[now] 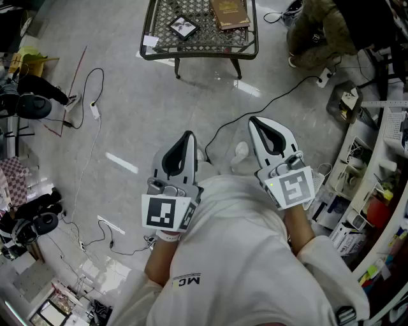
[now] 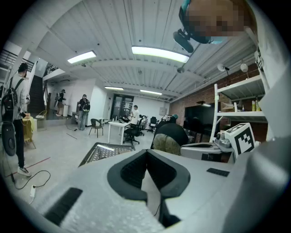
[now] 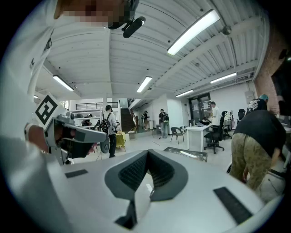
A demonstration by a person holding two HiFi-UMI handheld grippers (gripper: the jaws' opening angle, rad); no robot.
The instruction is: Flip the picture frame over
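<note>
The biggest thing is the grey floor (image 1: 127, 114), smooth and shiny, with black cords (image 1: 95, 79) lying across it. I think a foot could catch on a cord on the way over. Far from the person stands the small table (image 1: 197, 55). It has dark metal legs and a top made of wire mesh full of holes. A corner of the frame could snag in those holes when it is tipped up. The left gripper (image 1: 188, 135) and the right gripper (image 1: 255, 121) are held close to the white shirt, well apart from the table. Each has grey, hard shells and black, bumpy pads. Both have their jaws pressed together with nothing in them, so they must spread first or they will just push the frame away. The brown book (image 1: 229, 13) lies flat just beside the frame and could get bumped. The picture frame (image 1: 183, 27) is small, square, black and thin. It lies on the mesh, turned a bit, and looks slippery.
</note>
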